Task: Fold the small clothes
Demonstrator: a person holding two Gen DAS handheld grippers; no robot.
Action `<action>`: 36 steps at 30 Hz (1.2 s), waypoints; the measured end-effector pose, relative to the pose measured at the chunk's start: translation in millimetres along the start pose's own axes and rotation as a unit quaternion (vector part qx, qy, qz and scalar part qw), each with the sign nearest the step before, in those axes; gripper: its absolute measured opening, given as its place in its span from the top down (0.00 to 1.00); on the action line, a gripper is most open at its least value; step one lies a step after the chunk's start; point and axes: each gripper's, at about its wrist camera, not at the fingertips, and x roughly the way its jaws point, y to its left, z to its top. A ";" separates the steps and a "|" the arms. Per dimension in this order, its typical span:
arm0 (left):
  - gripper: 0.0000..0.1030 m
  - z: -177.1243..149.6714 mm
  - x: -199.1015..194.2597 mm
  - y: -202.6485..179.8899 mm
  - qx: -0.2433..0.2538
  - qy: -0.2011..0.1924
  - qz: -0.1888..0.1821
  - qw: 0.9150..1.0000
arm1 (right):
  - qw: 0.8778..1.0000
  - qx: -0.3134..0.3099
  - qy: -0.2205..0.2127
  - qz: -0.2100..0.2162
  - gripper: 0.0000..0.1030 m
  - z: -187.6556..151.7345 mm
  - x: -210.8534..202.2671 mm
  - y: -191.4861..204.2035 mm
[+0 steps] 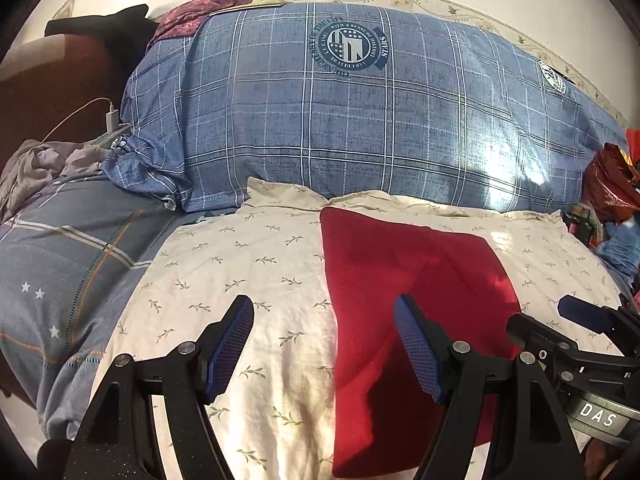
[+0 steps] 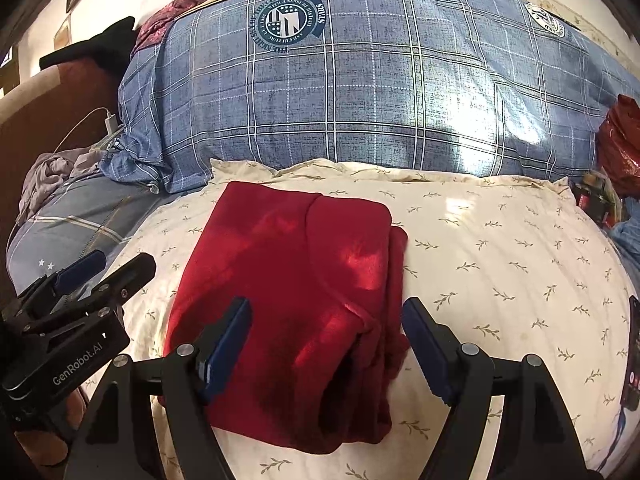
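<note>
Your left gripper [image 1: 324, 350] hangs with its jaws spread and nothing between them, over the cream leaf-print pillow [image 1: 248, 272], its right finger above the near left edge of the red garment [image 2: 296, 292]. Your right gripper [image 2: 326, 354] is also wide open and empty, poised over the garment's near right corner. The red garment lies folded into a rough rectangle in the middle of the pillow, a layered fold along its right side. Beyond the pillow's far edge bulges the blue plaid duvet [image 2: 360, 92].
</note>
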 end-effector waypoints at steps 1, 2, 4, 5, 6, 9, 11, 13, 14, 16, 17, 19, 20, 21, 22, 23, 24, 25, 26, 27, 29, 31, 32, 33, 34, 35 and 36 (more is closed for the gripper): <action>0.30 0.4 0.3 0.4 0.000 0.000 0.000 1.000 | 1.000 0.001 0.001 0.001 0.23 0.0 1.0 0.1; 0.30 1.2 0.8 0.7 -0.001 0.000 0.000 1.000 | 1.000 0.001 0.003 0.002 0.23 0.1 1.7 0.1; 0.30 0.3 1.1 0.0 -0.002 0.001 0.000 1.000 | 1.000 -0.001 0.005 0.001 0.23 -0.4 2.8 0.4; 0.30 0.6 1.5 0.1 -0.003 0.001 -0.001 1.000 | 1.000 -0.002 0.005 0.000 0.23 -0.6 2.9 0.8; 0.30 0.2 1.9 -0.3 -0.003 0.001 -0.001 1.000 | 1.000 -0.003 0.005 0.001 0.23 -0.8 2.8 1.1; 0.30 0.5 4.6 -1.9 -0.001 0.005 -0.001 1.000 | 1.000 -0.002 0.005 0.000 0.23 -0.8 3.6 0.8; 0.30 0.9 5.6 -2.0 -0.001 0.005 -0.003 1.000 | 1.000 0.001 0.006 0.001 0.23 -0.9 4.2 -0.2; 0.30 0.8 6.4 -2.3 0.001 0.005 -0.003 1.000 | 1.000 0.001 0.006 0.002 0.23 -0.8 4.6 -0.4; 0.30 1.0 7.5 -2.5 0.003 0.007 -0.003 1.000 | 1.000 0.001 0.007 0.001 0.23 -0.9 5.1 -0.3; 0.30 0.9 9.2 -2.8 0.006 0.009 -0.003 1.000 | 1.000 0.001 0.007 0.000 0.23 -0.6 6.2 -0.4; 0.30 0.5 9.7 -3.2 0.006 0.009 -0.002 1.000 | 1.000 0.002 0.008 0.002 0.23 -0.8 6.9 -0.5; 0.30 0.5 10.8 -3.6 0.007 0.010 -0.002 1.000 | 1.000 0.002 0.010 0.003 0.23 -0.9 8.2 -0.4; 0.30 0.7 11.0 -4.7 0.008 0.009 0.000 1.000 | 1.000 0.002 0.011 0.003 0.23 -0.9 8.6 -0.1; 0.30 0.7 11.1 -5.7 0.009 0.009 0.002 1.000 | 1.000 0.001 0.012 0.003 0.23 -0.9 9.0 -0.1; 0.30 1.1 11.6 -6.0 0.010 0.008 0.003 1.000 | 1.000 0.001 0.012 0.004 0.23 -0.7 9.5 0.3; 0.30 1.1 12.0 -6.5 0.011 0.009 0.003 1.000 | 1.000 0.000 0.012 0.004 0.23 -0.8 9.9 0.7; 0.30 0.9 12.5 -7.0 0.011 0.009 0.002 1.000 | 1.000 0.001 0.013 0.004 0.23 -0.6 10.5 0.5; 0.30 0.3 12.8 -7.0 0.011 0.009 0.002 1.000 | 1.000 0.001 0.014 0.006 0.23 -0.7 11.0 0.4; 0.30 0.5 13.4 -7.0 0.011 0.009 0.002 1.000 | 1.000 0.001 0.015 0.006 0.23 -0.8 11.4 0.6; 0.30 -0.2 13.4 -7.2 0.011 0.010 0.003 1.000 | 1.000 0.001 0.015 0.007 0.23 -0.8 11.6 0.2; 0.30 -0.2 14.1 -6.9 0.009 0.011 0.003 1.000 | 1.000 0.001 0.016 0.006 0.23 -0.9 12.1 0.9; 0.30 0.0 15.0 -7.1 0.008 0.012 0.003 1.000 | 1.000 0.000 0.017 0.007 0.23 -0.4 12.8 1.0; 0.30 0.3 15.6 -6.8 0.008 0.012 0.003 1.000 | 1.000 0.000 0.017 0.007 0.23 -0.1 12.8 1.1; 0.30 0.7 15.9 -7.2 0.007 0.013 0.003 1.000 | 1.000 0.000 0.017 0.007 0.23 -0.2 12.9 1.2; 0.30 0.9 16.4 -7.2 0.007 0.014 0.003 1.000 | 1.000 0.000 0.017 0.007 0.23 -0.2 12.9 1.2; 0.30 0.9 16.9 -7.5 0.007 0.014 0.003 1.000 | 1.000 0.000 0.017 0.007 0.23 -0.2 13.0 1.3; 0.30 0.9 17.5 -7.8 0.007 0.014 0.003 1.000 | 1.000 0.000 0.017 0.007 0.23 -0.3 13.0 1.2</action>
